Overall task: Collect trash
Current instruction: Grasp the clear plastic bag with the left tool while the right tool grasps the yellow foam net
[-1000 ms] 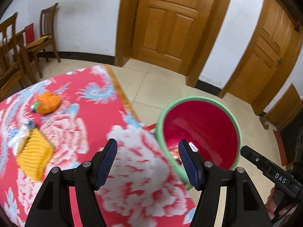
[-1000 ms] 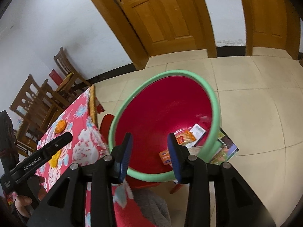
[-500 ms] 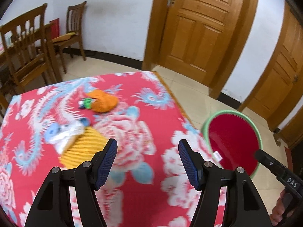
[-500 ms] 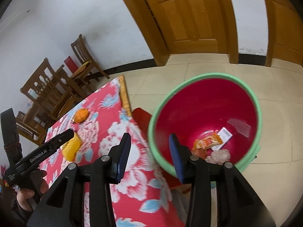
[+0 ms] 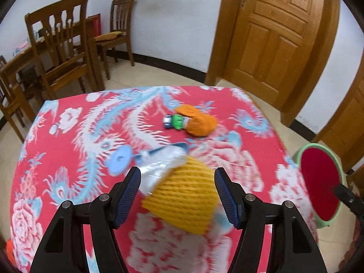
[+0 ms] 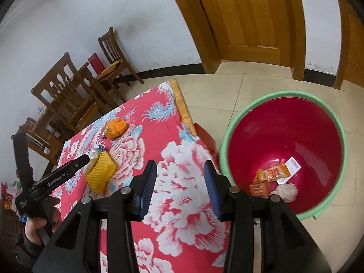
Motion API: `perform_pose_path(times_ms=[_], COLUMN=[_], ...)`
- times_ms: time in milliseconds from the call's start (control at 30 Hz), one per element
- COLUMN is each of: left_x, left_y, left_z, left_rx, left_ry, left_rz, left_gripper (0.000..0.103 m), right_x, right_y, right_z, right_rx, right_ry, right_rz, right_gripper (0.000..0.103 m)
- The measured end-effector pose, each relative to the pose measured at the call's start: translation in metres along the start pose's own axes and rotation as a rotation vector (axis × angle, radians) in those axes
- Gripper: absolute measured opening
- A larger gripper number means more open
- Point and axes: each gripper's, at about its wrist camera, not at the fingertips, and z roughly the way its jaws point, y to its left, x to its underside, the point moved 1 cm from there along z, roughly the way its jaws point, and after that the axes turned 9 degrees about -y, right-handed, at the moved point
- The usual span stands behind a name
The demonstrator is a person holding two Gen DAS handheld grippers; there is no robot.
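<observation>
Left wrist view is showing my left tongs (image 5: 176, 192) spread wide and holding nothing, their blue pads hanging over the red floral tablecloth (image 5: 68, 141). A yellow ribbed foam fruit net (image 5: 184, 195) is lying on the cloth right between the two pads, though I cannot tell whether either pad is touching it. A crumpled clear plastic wrapper (image 5: 159, 166) is sitting against the net's far-left side, just ahead of my left pad. Farther ahead, well past the fingertips, an orange ribbed foam net (image 5: 200, 120) is lying with a small green and white scrap (image 5: 175, 121) touching its left end. Off to the right of these tongs, down on the floor, a red plastic bin with a green rim (image 5: 319, 182) is standing beside the table.

My right tongs (image 6: 179, 188) are gaping too, gripping nothing, hanging above the cloth near the table's edge. The bin is sitting just right of them, with orange snack packets (image 6: 270, 175), a white paper label (image 6: 293, 163) and a pale crumpled wad (image 6: 286, 191) lying at its bottom. The yellow net is lying left of these tongs, under the tip of my left tongs.
</observation>
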Motion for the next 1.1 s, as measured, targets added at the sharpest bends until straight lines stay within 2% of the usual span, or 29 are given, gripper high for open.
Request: perform_pose_path(times_ms=[533,667,900,1100], left_x=[0.008,0.009,0.012,0.012], left_y=[0.024,0.024,0.022,0.029], left_z=[0.043,0.042,0.037,0.021], left_rx=[-0.030,-0.008,0.011,0.045], left_ry=[0.081,0.077,0.071,0.053], left_rz=[0.015,0.017,0.040,-0.028], left_gripper=[0.068,0.050,0.046,0.045], right_x=[-0.002,-0.001,0.002,0.005], right_y=[0.033,0.040,0.051,0.061], right_z=[0.032,0.037,0.046,0.054], right_rx=[-0.017,-0.024,-0.040,-0.056], right_ry=[0.046,0.059,0.078,0.096], right_rz=[-0.044,-0.058,-0.076,-0.094], right_gripper=[0.045,0.045,0.045,0.045])
